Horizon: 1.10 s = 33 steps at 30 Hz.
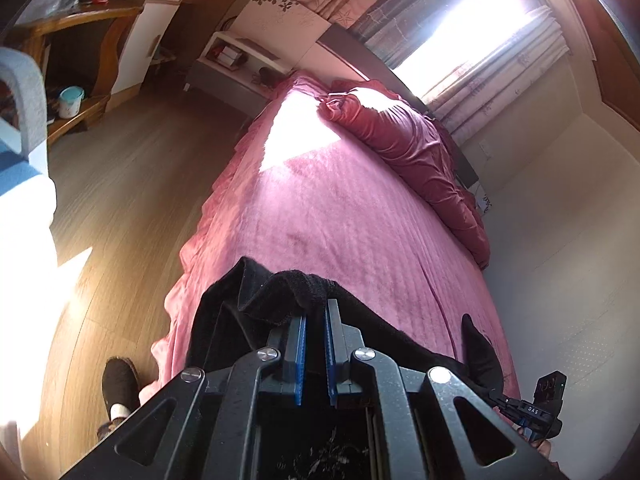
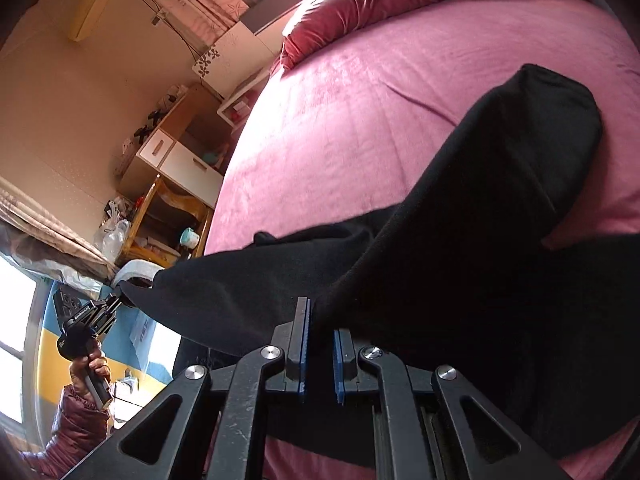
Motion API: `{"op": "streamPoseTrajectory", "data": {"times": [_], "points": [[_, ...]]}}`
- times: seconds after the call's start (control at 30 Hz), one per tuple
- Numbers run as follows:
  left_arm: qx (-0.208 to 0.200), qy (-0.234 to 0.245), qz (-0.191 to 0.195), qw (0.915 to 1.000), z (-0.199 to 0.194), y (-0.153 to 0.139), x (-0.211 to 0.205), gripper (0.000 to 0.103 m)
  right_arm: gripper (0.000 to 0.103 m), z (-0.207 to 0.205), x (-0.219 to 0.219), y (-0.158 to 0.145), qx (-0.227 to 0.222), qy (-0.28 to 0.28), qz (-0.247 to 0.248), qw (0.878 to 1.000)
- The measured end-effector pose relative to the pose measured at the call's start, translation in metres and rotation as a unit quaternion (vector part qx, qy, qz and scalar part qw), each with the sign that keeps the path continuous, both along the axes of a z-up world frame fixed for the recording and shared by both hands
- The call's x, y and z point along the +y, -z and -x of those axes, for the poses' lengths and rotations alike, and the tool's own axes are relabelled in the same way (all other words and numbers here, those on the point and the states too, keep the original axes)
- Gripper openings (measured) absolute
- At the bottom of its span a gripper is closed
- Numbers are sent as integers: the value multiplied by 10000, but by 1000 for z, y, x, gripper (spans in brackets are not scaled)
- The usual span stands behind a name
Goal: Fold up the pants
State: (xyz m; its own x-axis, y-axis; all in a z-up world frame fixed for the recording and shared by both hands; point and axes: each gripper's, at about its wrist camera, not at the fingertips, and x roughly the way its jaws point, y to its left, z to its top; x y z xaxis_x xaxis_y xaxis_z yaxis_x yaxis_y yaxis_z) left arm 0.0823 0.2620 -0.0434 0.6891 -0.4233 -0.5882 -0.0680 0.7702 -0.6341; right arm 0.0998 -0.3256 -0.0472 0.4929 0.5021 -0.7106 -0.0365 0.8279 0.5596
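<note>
both grippers, left gripper (image 1: 316,312) and right gripper (image 2: 320,320), pinch the black fleece pants (image 2: 460,248) mid-frame; they should lift evenly, taut, over the pink plush bedspread (image 1: 340,216).

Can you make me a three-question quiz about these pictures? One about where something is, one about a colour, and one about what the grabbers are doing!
1. Where is the crumpled red quilt?
A. On the wooden floor
B. On the bed, along its far side by the window
C. In the white drawer

2. What colour are the pants?
A. Black
B. Yellow
C. White

3. What is the left gripper doing?
A. Hanging open over the floor
B. Pinching an edge of the pants
C. Holding a cup

Answers: 1 B, it lies heaped on the pink bedspread near the curtains. 2 A, the cloth is dark black against the pink. 3 B, black fabric is bunched between its blue pads; the right gripper pinches another edge.
</note>
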Motion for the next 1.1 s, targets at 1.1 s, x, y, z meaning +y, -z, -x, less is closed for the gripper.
{"op": "streamPoseTrajectory", "data": {"times": [1.1], "points": [[1767, -1162, 1296, 9688, 77, 106, 14, 14, 8, 32, 25, 97, 713, -41, 616, 9955]]}}
